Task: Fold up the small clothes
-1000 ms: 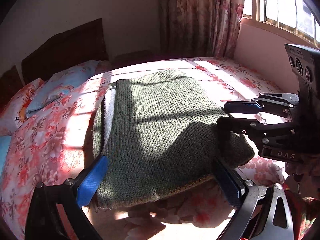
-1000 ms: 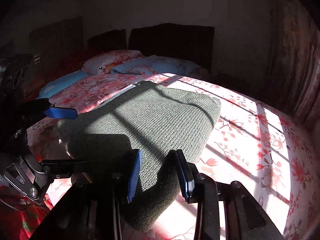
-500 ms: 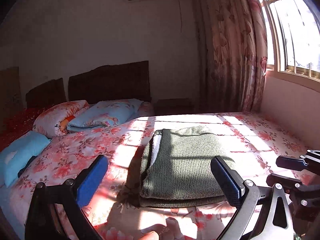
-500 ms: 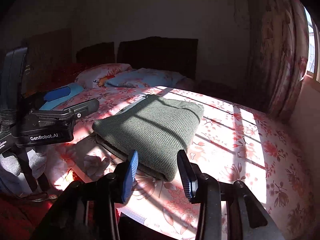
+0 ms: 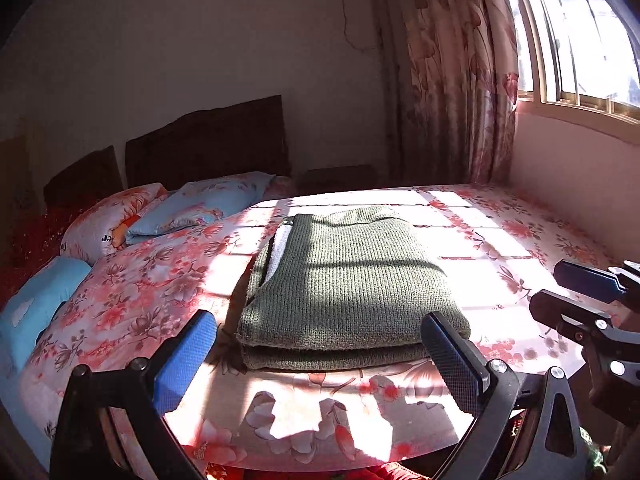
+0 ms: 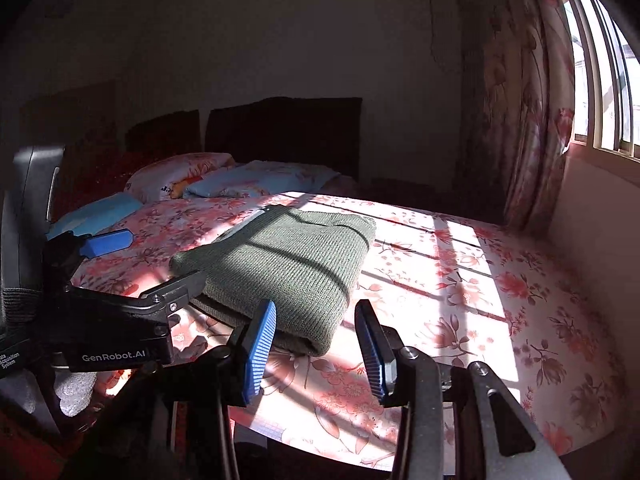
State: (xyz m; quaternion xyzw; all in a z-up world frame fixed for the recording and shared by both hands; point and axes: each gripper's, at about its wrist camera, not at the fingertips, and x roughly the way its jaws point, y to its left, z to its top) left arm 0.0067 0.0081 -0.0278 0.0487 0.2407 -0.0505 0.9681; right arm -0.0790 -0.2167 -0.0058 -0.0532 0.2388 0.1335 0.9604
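Note:
A folded olive-green knit sweater lies flat on the floral bedspread, near the front edge of the bed; it also shows in the right wrist view. My left gripper is open and empty, held back from the sweater's near edge. My right gripper is open and empty, just short of the sweater's near corner. The right gripper shows at the right of the left wrist view, the left gripper at the left of the right wrist view.
Pillows lie at the head of the bed by a dark headboard. A floral curtain and a window are on the right. A wall borders the bed's right side.
Both grippers have drawn back and risen away from the sweater. The sweater stays folded on the bed.

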